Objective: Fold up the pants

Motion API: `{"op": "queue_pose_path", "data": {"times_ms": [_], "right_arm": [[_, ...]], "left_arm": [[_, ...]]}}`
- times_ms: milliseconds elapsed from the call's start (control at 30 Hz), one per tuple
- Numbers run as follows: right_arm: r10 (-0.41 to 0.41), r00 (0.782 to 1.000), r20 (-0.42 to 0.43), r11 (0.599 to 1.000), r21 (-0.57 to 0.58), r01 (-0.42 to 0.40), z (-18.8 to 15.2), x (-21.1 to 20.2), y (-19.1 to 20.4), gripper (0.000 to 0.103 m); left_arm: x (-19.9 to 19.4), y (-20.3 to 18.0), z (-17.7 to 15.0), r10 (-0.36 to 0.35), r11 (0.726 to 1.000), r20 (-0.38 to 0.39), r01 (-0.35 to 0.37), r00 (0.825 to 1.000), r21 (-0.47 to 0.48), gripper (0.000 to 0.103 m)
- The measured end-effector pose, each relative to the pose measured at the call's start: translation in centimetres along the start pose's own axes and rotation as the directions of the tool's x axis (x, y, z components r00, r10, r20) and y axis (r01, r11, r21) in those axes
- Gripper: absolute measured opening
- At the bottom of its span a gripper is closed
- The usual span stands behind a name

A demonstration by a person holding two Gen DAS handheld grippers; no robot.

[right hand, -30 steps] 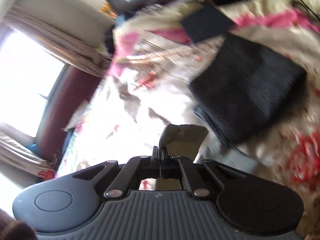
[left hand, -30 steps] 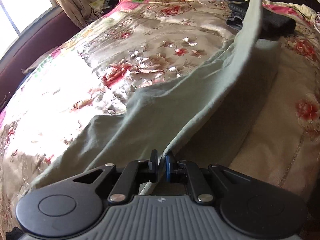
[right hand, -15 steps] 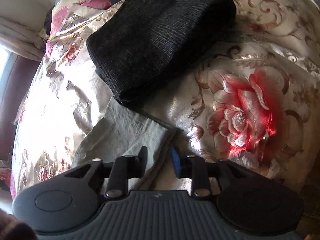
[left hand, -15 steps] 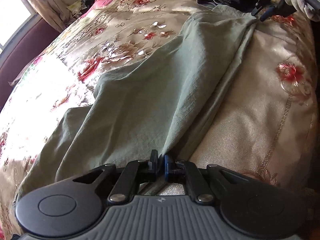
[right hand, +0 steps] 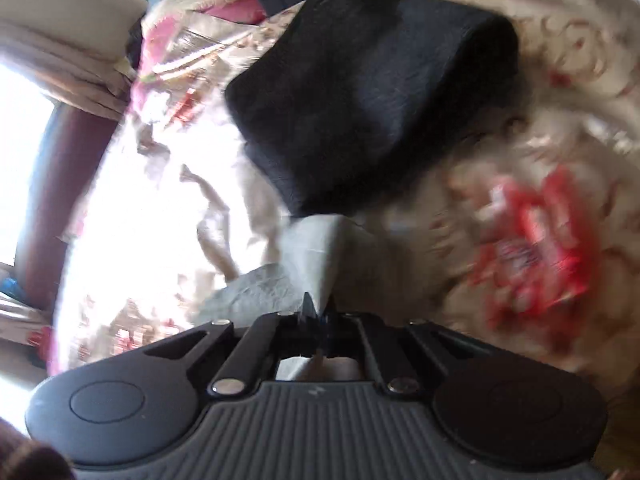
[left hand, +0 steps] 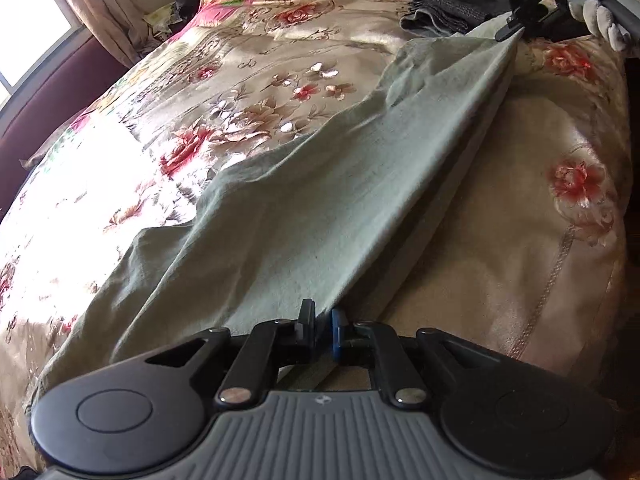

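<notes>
Pale green pants [left hand: 320, 200] lie stretched over the flowered bedspread [left hand: 520, 240]. Their near edge runs between the fingers of my left gripper [left hand: 323, 324], whose jaws are opening a little while the cloth still sits pinched and taut in them. At the far end my right gripper [left hand: 510, 32], held by a gloved hand [left hand: 600, 8], pinches the other corner. In the right wrist view that gripper [right hand: 318, 312] is shut on the pale green corner [right hand: 316, 256], just in front of a folded black garment [right hand: 360, 100].
The folded black garment [left hand: 448, 4] lies at the far end of the bed beside the pants' far corner. A curtain [left hand: 100, 12] and a bright window [left hand: 24, 20] stand at the left. The bed drops off at the right edge [left hand: 624, 200].
The right gripper came down with the pants' far end, opened on the bed, then shut again on the corner. The pants went from hanging to lying stretched between both grippers.
</notes>
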State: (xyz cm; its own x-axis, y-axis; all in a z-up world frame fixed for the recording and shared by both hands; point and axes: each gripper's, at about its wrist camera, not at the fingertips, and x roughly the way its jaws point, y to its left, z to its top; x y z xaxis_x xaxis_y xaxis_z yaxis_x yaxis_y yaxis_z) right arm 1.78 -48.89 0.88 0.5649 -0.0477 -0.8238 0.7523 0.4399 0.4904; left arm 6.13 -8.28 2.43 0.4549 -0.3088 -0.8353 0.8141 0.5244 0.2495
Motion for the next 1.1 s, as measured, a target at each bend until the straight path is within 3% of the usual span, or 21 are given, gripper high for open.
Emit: {"op": "queue_pose_path", "data": {"times_ms": [67,167,267,400,467,533,567,600,700,733,767,833,867,900,967,1000,1100], "right_arm": [[-0.167,0.985,-0.042,0.984,-0.071,0.164,0.1,2.1,-0.6,0.003],[-0.207,0.975,-0.077,0.971,-0.136,0.196,0.8,2.6,0.7,0.010],[-0.242,0.970,-0.015,0.942,-0.244,0.232,0.8,-0.4,3.2,0.014],[-0.258,0.962,0.096,0.854,-0.442,0.273,-1.4,-3.5,9.2,0.014],[-0.177,0.981,0.081,0.791,-0.581,0.191,-3.5,-2.8,13.5,0.014],[-0.044,0.998,-0.051,0.724,-0.689,-0.004,-6.3,-0.3,18.4,0.014],[0.014,0.988,-0.152,0.699,-0.705,-0.119,-8.2,1.6,20.7,0.015],[0.066,0.965,-0.254,0.676,-0.700,-0.231,-10.2,3.7,22.7,0.014],[0.165,0.856,-0.489,0.609,-0.632,-0.479,-16.8,9.9,28.4,0.013],[0.172,0.834,-0.525,0.586,-0.626,-0.515,-18.8,11.6,29.6,0.013],[0.154,0.830,-0.536,0.576,-0.634,-0.516,-20.6,13.3,30.9,0.012],[0.037,0.857,-0.514,0.617,-0.663,-0.424,-22.5,16.8,32.6,0.003],[0.026,0.864,-0.502,0.640,-0.656,-0.401,-22.8,17.0,33.4,0.006],[0.052,0.866,-0.497,0.632,-0.655,-0.414,-22.7,16.4,34.2,0.014],[0.100,0.885,-0.455,0.546,-0.718,-0.431,-22.9,13.8,35.7,0.014],[0.123,0.881,-0.457,0.500,-0.739,-0.453,-23.3,12.6,36.7,0.014],[0.121,0.834,-0.538,0.438,-0.725,-0.531,-25.0,12.4,37.9,0.014]], "left_arm": [[1.2,-0.2,-0.3,-0.034,0.999,-0.036,0.033,0.999,-0.025,0.031],[1.6,-0.1,-0.3,-0.029,0.999,-0.030,0.028,0.999,-0.034,0.032],[0.4,1.2,-0.7,-0.029,0.995,-0.028,0.026,0.999,-0.092,0.032],[-1.5,3.5,-2.5,0.031,0.986,-0.030,-0.035,0.999,-0.160,0.032],[-2.2,5.0,-3.3,0.084,0.976,-0.013,-0.085,0.996,-0.202,0.032],[-2.0,6.6,-4.0,0.145,0.957,-0.012,-0.143,0.989,-0.252,0.033],[-1.4,7.6,-4.6,0.178,0.945,-0.021,-0.177,0.984,-0.274,0.033],[-1.0,8.2,-5.1,0.204,0.935,-0.033,-0.205,0.978,-0.288,0.033],[0.1,10.5,-7.4,0.278,0.898,-0.073,-0.286,0.958,-0.334,0.033],[0.3,11.2,-8.3,0.296,0.888,-0.091,-0.309,0.951,-0.342,0.033],[0.7,11.8,-9.4,0.307,0.880,-0.124,-0.331,0.944,-0.341,0.034],[1.4,12.8,-11.7,0.326,0.866,-0.208,-0.380,0.922,-0.326,0.037],[1.2,13.0,-12.6,0.329,0.863,-0.214,-0.385,0.920,-0.327,0.037],[0.6,13.3,-13.4,0.327,0.864,-0.211,-0.382,0.921,-0.329,0.038],[-0.3,13.8,-14.0,0.335,0.858,-0.203,-0.387,0.920,-0.338,0.038],[-0.7,14.1,-14.1,0.344,0.851,-0.195,-0.393,0.918,-0.348,0.038],[-1.8,15.5,-13.5,0.371,0.822,-0.141,-0.395,0.918,-0.410,0.039]]}}
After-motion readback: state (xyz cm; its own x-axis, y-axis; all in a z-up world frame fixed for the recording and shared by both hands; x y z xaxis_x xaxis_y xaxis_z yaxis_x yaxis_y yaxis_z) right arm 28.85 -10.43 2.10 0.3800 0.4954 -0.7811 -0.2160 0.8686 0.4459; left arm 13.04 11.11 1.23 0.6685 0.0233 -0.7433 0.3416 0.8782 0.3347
